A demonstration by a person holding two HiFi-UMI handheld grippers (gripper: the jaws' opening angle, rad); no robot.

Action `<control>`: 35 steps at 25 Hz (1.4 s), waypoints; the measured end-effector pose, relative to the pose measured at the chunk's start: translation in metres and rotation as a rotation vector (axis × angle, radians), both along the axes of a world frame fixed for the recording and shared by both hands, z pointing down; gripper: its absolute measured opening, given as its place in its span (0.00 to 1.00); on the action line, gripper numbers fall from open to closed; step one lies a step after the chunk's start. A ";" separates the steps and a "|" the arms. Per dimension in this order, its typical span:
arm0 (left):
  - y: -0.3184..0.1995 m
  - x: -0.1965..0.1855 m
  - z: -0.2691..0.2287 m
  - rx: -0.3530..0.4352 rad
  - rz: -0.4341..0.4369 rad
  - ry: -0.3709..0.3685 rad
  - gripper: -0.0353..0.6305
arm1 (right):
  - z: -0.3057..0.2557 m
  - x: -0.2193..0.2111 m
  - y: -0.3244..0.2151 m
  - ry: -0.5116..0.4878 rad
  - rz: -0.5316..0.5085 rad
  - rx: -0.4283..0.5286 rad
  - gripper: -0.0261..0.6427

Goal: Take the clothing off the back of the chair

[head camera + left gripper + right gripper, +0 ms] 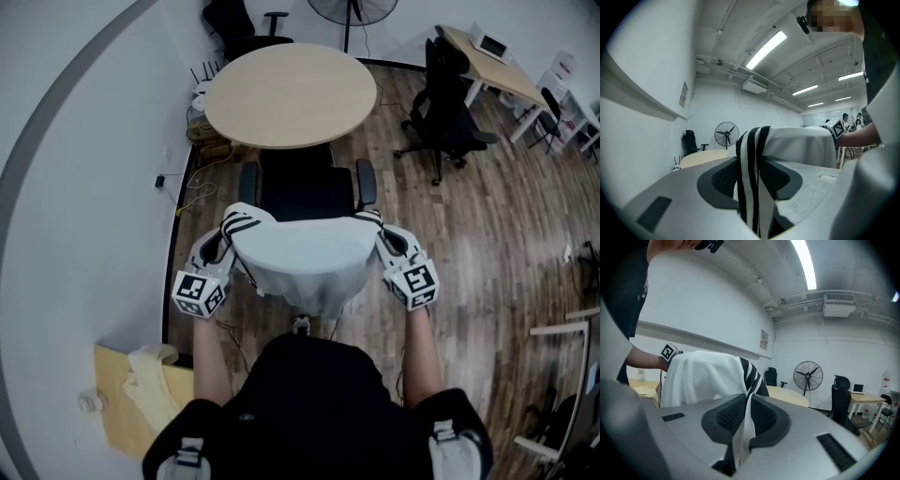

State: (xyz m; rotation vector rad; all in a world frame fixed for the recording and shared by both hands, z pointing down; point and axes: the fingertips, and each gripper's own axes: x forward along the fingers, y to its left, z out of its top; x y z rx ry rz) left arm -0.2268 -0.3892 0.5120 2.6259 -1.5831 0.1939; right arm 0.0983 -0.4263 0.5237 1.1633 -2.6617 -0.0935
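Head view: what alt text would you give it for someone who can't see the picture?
From above, a person holds the left gripper and right gripper at the two top corners of a white, black-striped garment draped over the back of a black office chair. Beyond the chair stands a round wooden table.

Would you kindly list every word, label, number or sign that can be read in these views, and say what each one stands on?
Nothing here can be read.
Small paper notice mounted on the wall: too small and blurred to read.
Black-and-white square marker cubes: patterns only, no letters or numbers.
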 end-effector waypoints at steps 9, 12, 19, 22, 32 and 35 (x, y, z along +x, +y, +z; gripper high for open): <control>0.006 0.015 0.000 0.065 0.162 -0.049 0.08 | 0.000 0.002 -0.001 -0.018 0.074 0.029 0.06; 0.006 0.017 -0.001 0.069 0.218 -0.016 0.07 | -0.002 0.002 0.000 -0.046 0.087 0.048 0.06; 0.005 0.008 -0.003 0.107 0.244 0.044 0.07 | 0.008 0.004 0.004 -0.084 0.130 0.037 0.06; 0.004 0.004 -0.002 0.104 0.273 0.073 0.07 | 0.010 0.002 0.002 -0.085 0.152 0.036 0.06; 0.008 0.003 -0.006 0.133 0.262 0.113 0.07 | 0.007 0.009 0.012 -0.087 0.188 0.074 0.06; 0.014 0.000 -0.010 0.147 0.196 0.106 0.07 | 0.013 0.019 0.019 -0.075 0.195 0.048 0.05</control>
